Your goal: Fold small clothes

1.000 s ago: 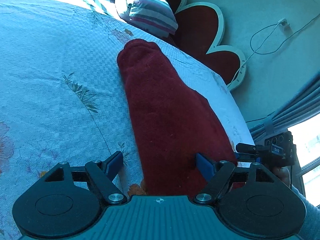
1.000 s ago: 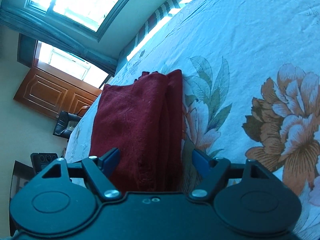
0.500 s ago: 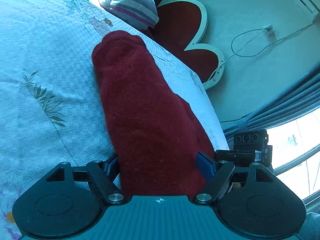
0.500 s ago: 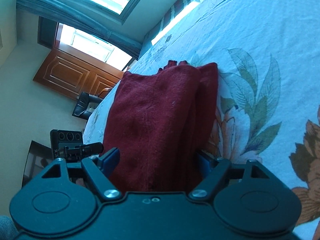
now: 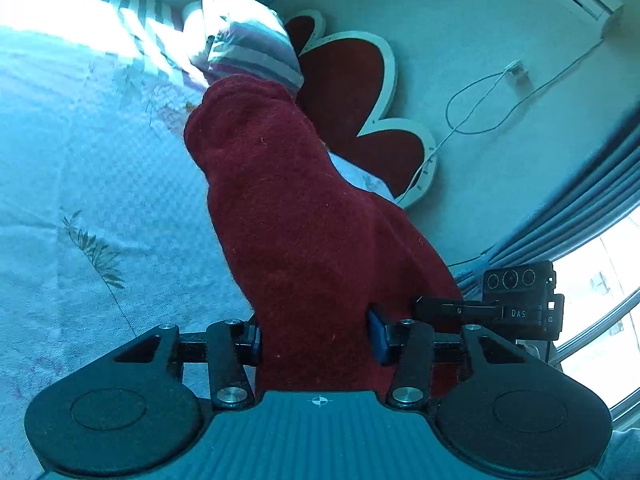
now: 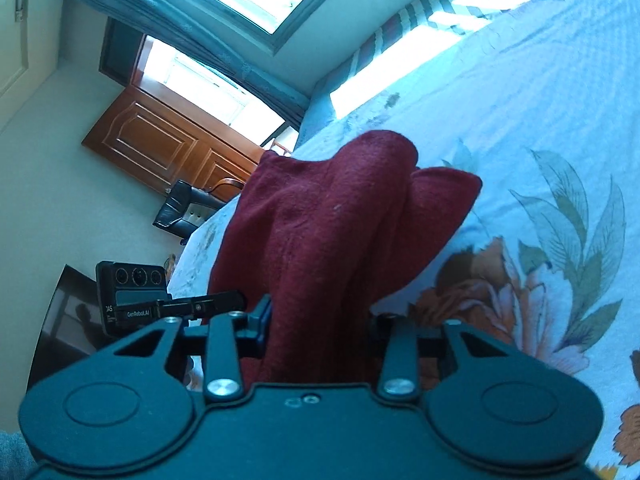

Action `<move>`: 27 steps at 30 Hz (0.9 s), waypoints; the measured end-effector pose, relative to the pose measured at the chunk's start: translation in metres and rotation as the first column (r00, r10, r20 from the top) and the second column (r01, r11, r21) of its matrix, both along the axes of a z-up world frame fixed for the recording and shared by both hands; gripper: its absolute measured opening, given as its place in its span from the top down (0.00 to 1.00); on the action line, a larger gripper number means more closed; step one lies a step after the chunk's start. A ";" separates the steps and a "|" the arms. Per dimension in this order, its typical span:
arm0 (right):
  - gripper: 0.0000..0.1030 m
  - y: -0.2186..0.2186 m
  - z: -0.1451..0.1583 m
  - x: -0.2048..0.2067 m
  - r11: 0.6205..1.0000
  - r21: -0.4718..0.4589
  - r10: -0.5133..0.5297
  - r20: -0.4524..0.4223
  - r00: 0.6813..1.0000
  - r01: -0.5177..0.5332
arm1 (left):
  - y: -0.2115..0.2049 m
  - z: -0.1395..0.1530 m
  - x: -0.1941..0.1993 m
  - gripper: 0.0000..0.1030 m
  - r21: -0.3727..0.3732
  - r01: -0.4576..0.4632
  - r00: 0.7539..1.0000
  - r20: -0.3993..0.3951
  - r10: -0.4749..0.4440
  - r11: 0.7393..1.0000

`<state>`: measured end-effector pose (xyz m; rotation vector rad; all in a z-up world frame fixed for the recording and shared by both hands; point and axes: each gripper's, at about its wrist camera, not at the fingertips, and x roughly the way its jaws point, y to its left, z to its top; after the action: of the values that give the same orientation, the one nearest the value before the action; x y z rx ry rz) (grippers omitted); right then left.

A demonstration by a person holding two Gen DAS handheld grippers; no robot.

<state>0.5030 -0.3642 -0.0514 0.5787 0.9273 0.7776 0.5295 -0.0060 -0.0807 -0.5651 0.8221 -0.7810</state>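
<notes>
The red cloth [image 5: 304,216], already folded into a long strip, is gripped at its near end by both grippers side by side, so that this end can presumably be carried over toward the far end by the pillow [image 5: 248,48]. The left gripper [image 5: 316,340] and right gripper [image 6: 318,326] are seen closing, with bunched cloth pinched between the jaws of each. The near end is raised off the bed [image 5: 80,168], while the far end rests on it, toward the pillow.

Striped pillow [image 5: 252,46], red heart-shaped headboard [image 5: 352,92], wall cable [image 5: 480,112], wooden cabinet [image 6: 160,148], black chair [image 6: 180,208]
</notes>
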 end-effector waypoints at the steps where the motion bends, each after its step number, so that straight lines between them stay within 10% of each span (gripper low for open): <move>1: 0.63 0.004 0.013 -0.006 1.000 0.003 0.007 0.023 1.000 -0.007 | 0.006 0.018 -0.012 0.54 0.004 -0.001 0.999 0.033 0.001 1.000; 12: 0.63 0.060 0.128 -0.088 0.999 -0.033 0.034 0.191 0.981 -0.028 | 0.063 0.113 -0.095 0.54 0.057 -0.035 0.985 0.171 0.025 0.998; 27: 0.63 0.108 0.039 -0.046 0.996 -0.042 0.074 -0.015 0.997 -0.074 | 0.086 0.002 -0.053 0.54 0.106 -0.104 0.993 -0.052 0.110 0.989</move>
<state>0.4571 -0.2560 -0.0120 0.5155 0.9798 0.8196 0.4765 0.0797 -0.0789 -0.5373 0.8723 -0.6227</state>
